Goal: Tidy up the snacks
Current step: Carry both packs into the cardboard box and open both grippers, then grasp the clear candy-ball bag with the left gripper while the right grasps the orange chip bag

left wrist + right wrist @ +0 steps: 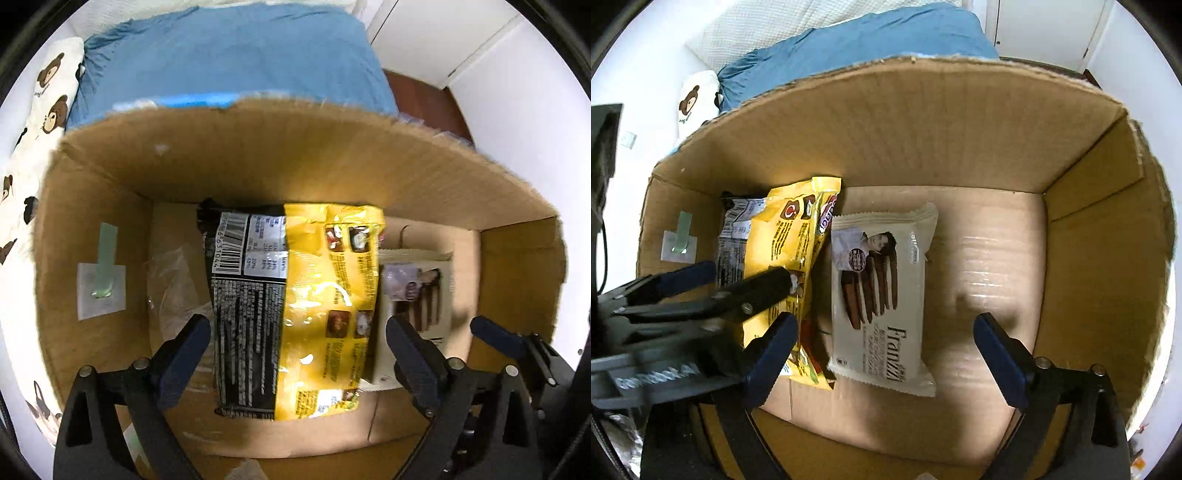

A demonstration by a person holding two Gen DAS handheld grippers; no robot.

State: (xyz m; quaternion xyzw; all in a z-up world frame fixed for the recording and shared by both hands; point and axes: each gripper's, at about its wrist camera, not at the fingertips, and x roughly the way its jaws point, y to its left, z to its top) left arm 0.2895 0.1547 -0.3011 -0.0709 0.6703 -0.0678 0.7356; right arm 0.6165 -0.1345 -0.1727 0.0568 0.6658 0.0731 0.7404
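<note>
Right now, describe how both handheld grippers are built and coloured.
The left gripper and right gripper look alike: each has two dark navy, wedge-shaped fingers on black, angular linkage arms with silver pivot bolts. In the right wrist view the left gripper's body also shows grey metal parts beside its fingers. No sleeves or hands show.

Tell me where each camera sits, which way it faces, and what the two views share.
Left wrist: on the left gripper, facing steeply down into the cardboard box over the yellow snack bag; its own open fingers show, plus the right gripper's.
Right wrist: on the right gripper, facing down over the white wafer pack; its fingers and the left gripper show.
Shared: box, both packs, blue bedding.
</note>
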